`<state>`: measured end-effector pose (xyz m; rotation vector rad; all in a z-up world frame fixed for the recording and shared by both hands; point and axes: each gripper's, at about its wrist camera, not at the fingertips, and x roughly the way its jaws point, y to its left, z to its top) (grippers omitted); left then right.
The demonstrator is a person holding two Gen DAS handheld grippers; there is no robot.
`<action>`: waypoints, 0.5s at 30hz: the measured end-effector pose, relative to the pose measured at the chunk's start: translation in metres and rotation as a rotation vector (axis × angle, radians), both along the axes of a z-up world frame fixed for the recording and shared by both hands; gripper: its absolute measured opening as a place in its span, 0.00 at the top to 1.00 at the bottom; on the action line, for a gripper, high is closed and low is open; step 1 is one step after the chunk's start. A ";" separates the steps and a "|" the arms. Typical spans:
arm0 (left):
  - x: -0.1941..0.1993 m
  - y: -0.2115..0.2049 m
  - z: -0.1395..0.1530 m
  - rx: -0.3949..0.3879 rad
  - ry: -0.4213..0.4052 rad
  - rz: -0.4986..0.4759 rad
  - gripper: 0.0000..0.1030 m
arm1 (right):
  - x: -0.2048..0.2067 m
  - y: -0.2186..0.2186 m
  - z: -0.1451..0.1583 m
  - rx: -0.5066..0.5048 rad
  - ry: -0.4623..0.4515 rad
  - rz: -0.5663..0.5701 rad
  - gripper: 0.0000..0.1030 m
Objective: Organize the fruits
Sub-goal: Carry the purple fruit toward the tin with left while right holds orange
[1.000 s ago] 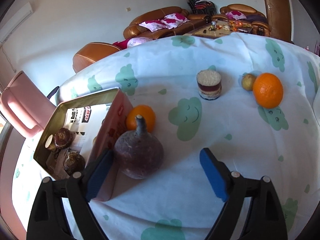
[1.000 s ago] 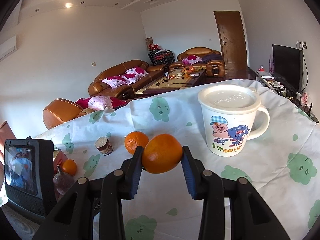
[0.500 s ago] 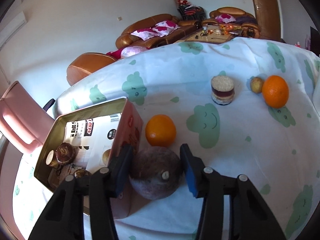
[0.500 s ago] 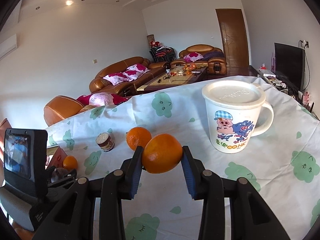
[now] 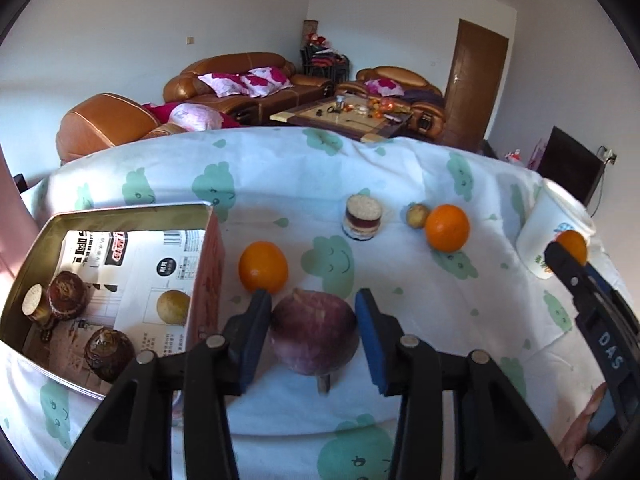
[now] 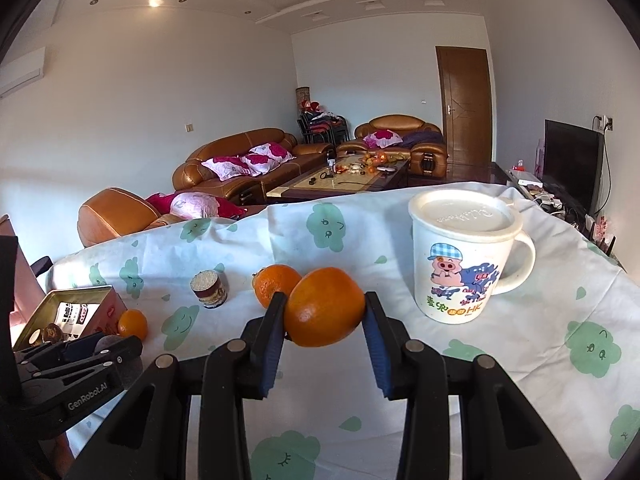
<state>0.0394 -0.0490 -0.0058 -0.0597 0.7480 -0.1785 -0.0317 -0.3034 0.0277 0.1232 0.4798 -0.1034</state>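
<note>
A round purple-brown fruit [image 5: 314, 332] with a short stem sits between the blue pads of my left gripper [image 5: 313, 305]. The jaws are closing and both pads touch the fruit, which hangs just above the cloth with its stem turned toward the camera. Left of it stands an open metal tin [image 5: 120, 216] with several dark fruits and a yellowish one inside. My right gripper [image 6: 323, 308] is shut on an orange [image 6: 324, 306], held above the table in front of the mug. Two loose oranges [image 5: 263, 267] [image 5: 447, 227] lie on the cloth.
A white cartoon mug [image 6: 460, 264] with a lid stands at the right. A small layered jar [image 5: 362, 218] and a small yellowish fruit [image 5: 416, 215] sit mid-table. The cloud-print tablecloth [image 5: 400, 168] drops off at the far edge; sofas lie beyond.
My left gripper closed around the purple fruit, which tipped stem-first toward the camera and came up off the cloth. The right gripper kept still with its orange.
</note>
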 end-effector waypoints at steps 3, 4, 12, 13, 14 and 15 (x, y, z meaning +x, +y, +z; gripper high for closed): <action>-0.010 0.013 0.019 -0.060 -0.079 -0.052 0.89 | -0.002 0.005 0.002 -0.008 -0.010 0.010 0.61; -0.012 0.016 0.025 -0.058 -0.102 -0.071 0.89 | -0.002 0.007 0.002 -0.017 -0.011 0.014 0.61; 0.005 -0.001 0.005 0.121 -0.011 -0.050 0.16 | -0.003 0.017 0.003 -0.045 -0.017 0.031 0.61; 0.009 -0.006 0.001 0.138 0.008 -0.044 0.16 | -0.003 0.016 0.002 -0.041 -0.015 0.031 0.61; 0.013 -0.011 -0.003 0.156 0.028 -0.037 0.16 | -0.003 0.015 0.002 -0.035 -0.012 0.032 0.61; 0.018 -0.015 -0.006 0.167 0.041 -0.028 0.16 | -0.002 0.013 0.002 -0.028 -0.008 0.033 0.61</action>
